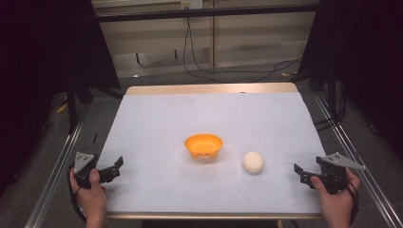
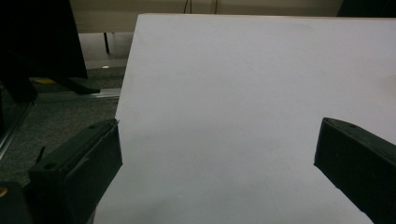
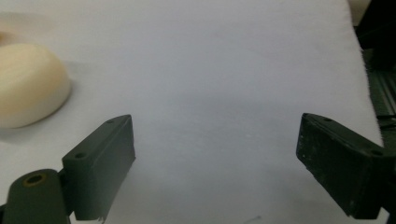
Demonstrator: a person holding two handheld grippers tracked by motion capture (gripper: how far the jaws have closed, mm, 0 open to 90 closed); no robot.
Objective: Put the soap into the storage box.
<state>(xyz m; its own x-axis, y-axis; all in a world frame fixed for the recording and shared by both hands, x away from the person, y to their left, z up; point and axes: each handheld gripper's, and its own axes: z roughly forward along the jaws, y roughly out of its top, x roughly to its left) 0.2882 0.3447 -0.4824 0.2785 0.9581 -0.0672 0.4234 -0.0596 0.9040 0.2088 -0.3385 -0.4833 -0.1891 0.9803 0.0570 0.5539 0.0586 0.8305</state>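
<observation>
Grippers first: your left gripper [image 1: 115,167] sits at the near left edge of the desk [image 1: 157,118], jaws spread wide with nothing between them. In the left gripper view, that gripper [image 2: 217,154] looks out over bare white desk surface [image 2: 243,84] only. Your right gripper [image 1: 298,174] rests at the near right edge, jaws likewise spread apart and holding nothing. The cream-coloured bun [image 1: 253,162] lies on the desk just ahead of your right gripper and toward its left, near but not touching; in the right gripper view the gripper [image 3: 215,156] has the bun [image 3: 28,84] beyond its left jaw, outside the gap. The orange bowl [image 1: 203,145] stands upright past the bun, between your 2 grippers and well apart from each.
</observation>
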